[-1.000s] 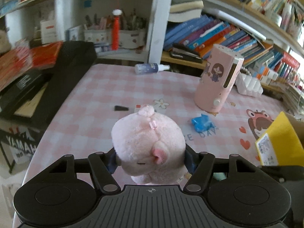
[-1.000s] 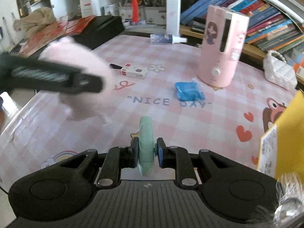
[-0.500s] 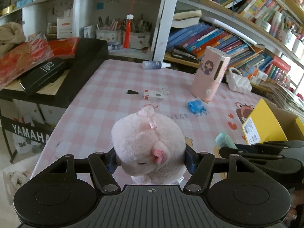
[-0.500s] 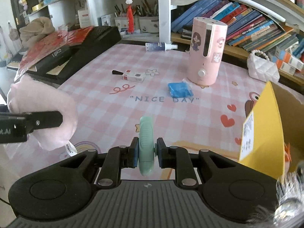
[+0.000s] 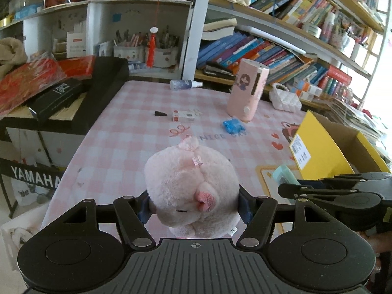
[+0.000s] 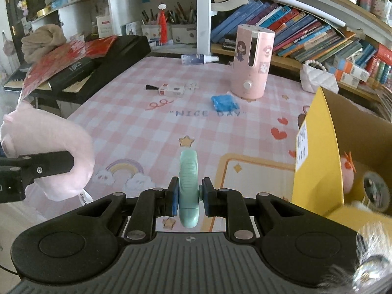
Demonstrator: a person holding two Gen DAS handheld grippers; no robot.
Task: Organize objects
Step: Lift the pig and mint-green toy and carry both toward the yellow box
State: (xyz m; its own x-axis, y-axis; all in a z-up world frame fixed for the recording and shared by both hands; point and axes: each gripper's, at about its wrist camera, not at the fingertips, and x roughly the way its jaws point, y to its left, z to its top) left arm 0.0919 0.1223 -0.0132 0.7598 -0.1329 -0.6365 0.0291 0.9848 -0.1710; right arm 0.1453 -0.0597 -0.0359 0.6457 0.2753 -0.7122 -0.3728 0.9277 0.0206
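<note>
Left wrist view: the left tongs (image 5: 193,207) pinch a pink plush (image 5: 191,191) between their blue pads, holding it above the near edge of the bench (image 5: 137,127). To the right, the right tongs (image 5: 289,186) reach in from the side with a mint case (image 5: 281,174) at their tip. Farther back on the pink checked bench lie a black cap (image 5: 160,114), a small white box (image 5: 183,116) just beside it, a blue packet (image 5: 233,125), a pink humidifier (image 5: 247,93) standing upright and a spray bottle (image 5: 184,84) on its side. A yellow box (image 5: 325,144) stands open at the right edge.

Right wrist view: the right tongs (image 6: 188,196) are pressed onto the mint case (image 6: 188,186), held on edge above the bench (image 6: 137,127). At the left, the plush (image 6: 49,147) sits in the left tongs (image 6: 46,165). The yellow box (image 6: 316,152) at the right holds a tape roll (image 6: 376,191) and a pink toy (image 6: 346,169). The blue packet (image 6: 224,102) lies near the humidifier (image 6: 252,61).
</note>
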